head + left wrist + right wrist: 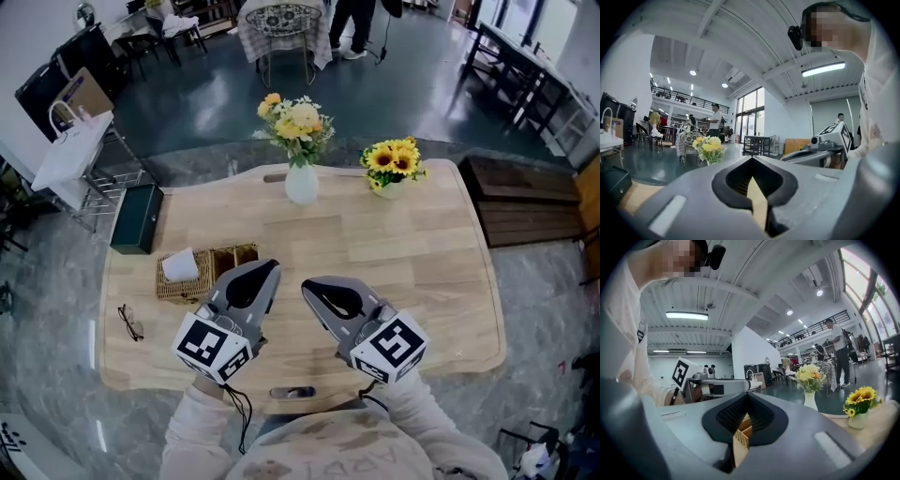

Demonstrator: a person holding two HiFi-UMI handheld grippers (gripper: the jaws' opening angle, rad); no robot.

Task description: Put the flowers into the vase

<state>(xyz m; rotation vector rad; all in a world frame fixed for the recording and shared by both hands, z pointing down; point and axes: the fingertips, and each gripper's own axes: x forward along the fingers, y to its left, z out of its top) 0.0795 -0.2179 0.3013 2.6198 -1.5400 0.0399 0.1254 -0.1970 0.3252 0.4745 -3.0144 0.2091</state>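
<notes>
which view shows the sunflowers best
The head view: the sunflowers show whole and unobstructed, seen from above. The right gripper view shows them side-on near its right edge; the left gripper view doesn't show them.

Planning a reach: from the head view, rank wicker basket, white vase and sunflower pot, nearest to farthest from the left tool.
1. wicker basket, just left of the left tool.
2. white vase, ahead by the far edge.
3. sunflower pot, ahead and right.
</notes>
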